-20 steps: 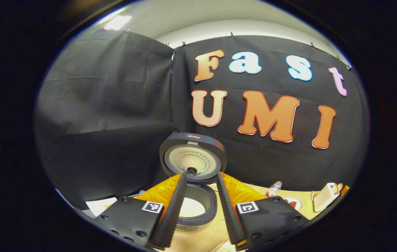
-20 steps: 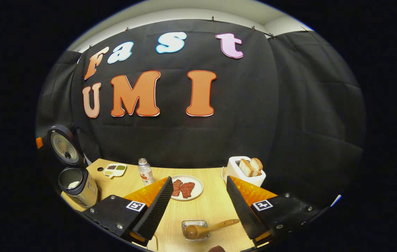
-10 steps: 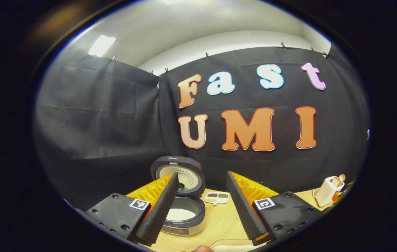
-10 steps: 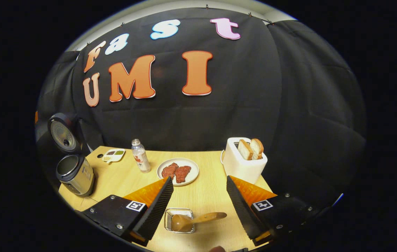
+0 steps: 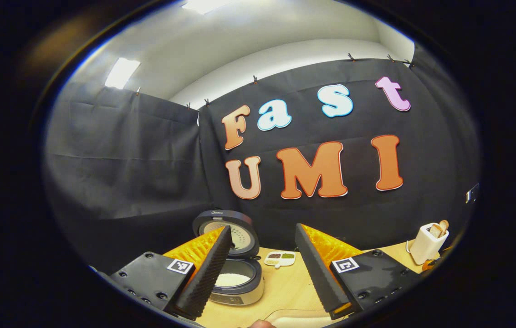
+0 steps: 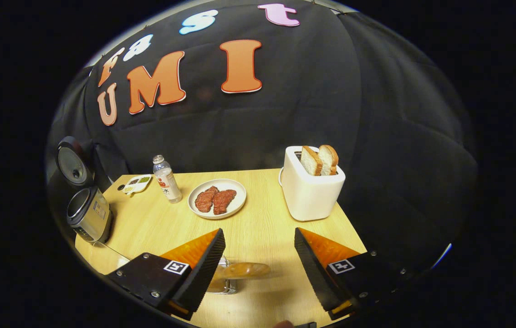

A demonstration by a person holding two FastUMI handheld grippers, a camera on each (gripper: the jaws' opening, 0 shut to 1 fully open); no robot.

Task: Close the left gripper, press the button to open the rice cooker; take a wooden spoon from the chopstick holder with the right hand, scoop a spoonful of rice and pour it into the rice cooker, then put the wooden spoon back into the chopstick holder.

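The right gripper [image 6: 258,269] hangs wide and empty just over the wooden spoon [image 6: 242,270], whose blurred handle lies between the fingers while its bowl sits in the little wire chopstick holder [image 6: 225,283]; closing too far toward the end could tip the spoon or drag the light holder along the table [image 6: 262,218]. Off to its far left the rice cooker [image 6: 88,214] stands open, rice inside. The left gripper [image 5: 260,273] is also wide and empty, the cooker [image 5: 235,280] just beyond its left finger; writing on the lid rim is too small to read.
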